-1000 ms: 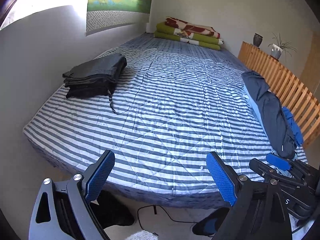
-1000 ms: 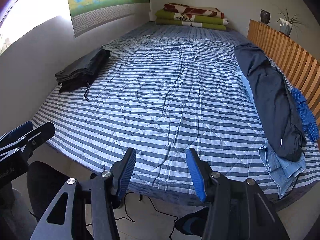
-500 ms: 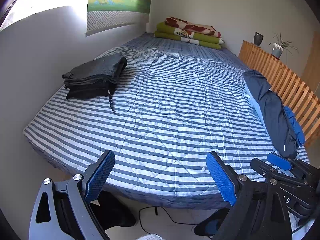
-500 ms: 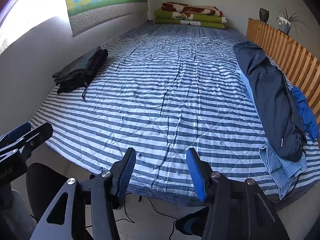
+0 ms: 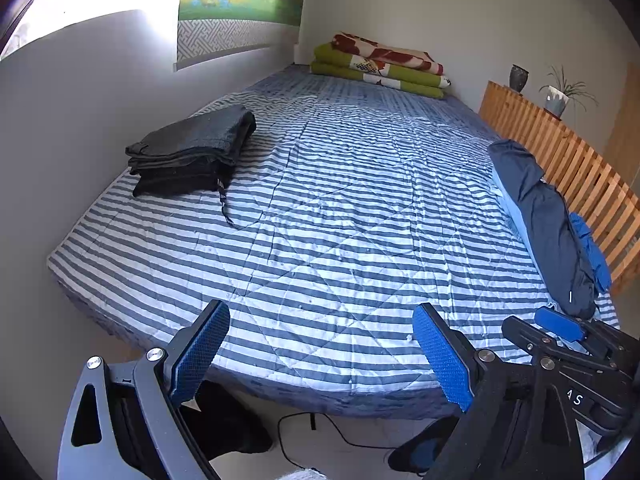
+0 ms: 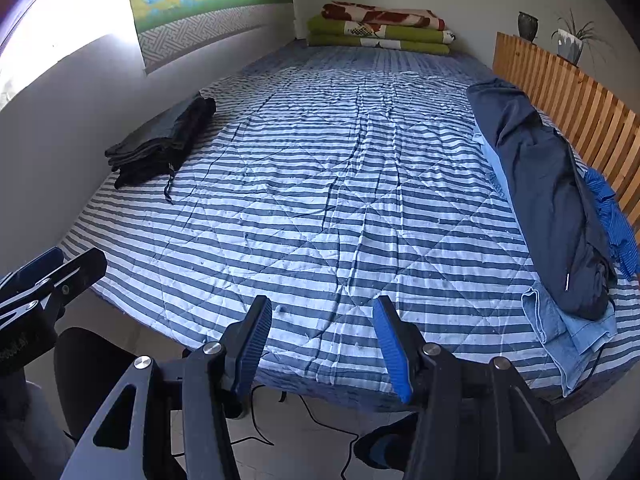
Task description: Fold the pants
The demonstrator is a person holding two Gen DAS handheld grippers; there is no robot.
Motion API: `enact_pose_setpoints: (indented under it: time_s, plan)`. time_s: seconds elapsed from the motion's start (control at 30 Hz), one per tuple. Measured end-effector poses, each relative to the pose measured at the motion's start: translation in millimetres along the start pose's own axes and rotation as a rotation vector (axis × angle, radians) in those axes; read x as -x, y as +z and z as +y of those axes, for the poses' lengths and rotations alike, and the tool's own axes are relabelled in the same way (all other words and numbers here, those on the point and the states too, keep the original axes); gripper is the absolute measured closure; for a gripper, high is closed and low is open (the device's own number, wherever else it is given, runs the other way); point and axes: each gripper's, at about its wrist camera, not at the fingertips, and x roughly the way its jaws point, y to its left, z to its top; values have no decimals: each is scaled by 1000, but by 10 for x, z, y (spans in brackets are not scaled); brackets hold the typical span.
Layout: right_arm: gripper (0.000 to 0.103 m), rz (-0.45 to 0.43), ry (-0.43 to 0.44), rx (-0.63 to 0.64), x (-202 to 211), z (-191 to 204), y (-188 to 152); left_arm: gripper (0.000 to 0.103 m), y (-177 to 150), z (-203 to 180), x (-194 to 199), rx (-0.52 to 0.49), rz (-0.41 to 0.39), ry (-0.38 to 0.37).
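Note:
A pile of unfolded clothes (image 5: 548,224) (image 6: 548,192) lies along the bed's right side: dark navy pants on top, light blue denim under them. A stack of folded dark pants (image 5: 192,152) (image 6: 160,148) rests at the left side, a drawstring trailing from it. My left gripper (image 5: 320,354) is open and empty, held off the bed's near edge. My right gripper (image 6: 322,346) is open and empty too, also off the near edge. In the left wrist view the right gripper (image 5: 560,328) shows at lower right.
The striped quilt (image 5: 340,208) (image 6: 340,184) covers the bed. Folded green and red blankets (image 5: 380,64) lie at the far end. A wooden slatted rail (image 5: 568,160) runs along the right, with a vase and a potted plant (image 5: 560,96) on it. A cable (image 5: 320,428) lies on the floor.
Both cameras have drawn back slightly from the bed and tilted a little. Both grippers stay open, and the clothes have not moved.

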Motion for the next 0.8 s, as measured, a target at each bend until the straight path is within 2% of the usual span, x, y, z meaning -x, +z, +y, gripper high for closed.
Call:
enact_pose_setpoints:
  time_s: [0.8]
  plan:
    - [54, 16, 10, -5, -32, -3, -28, 8, -9, 23, -12, 2, 10, -9]
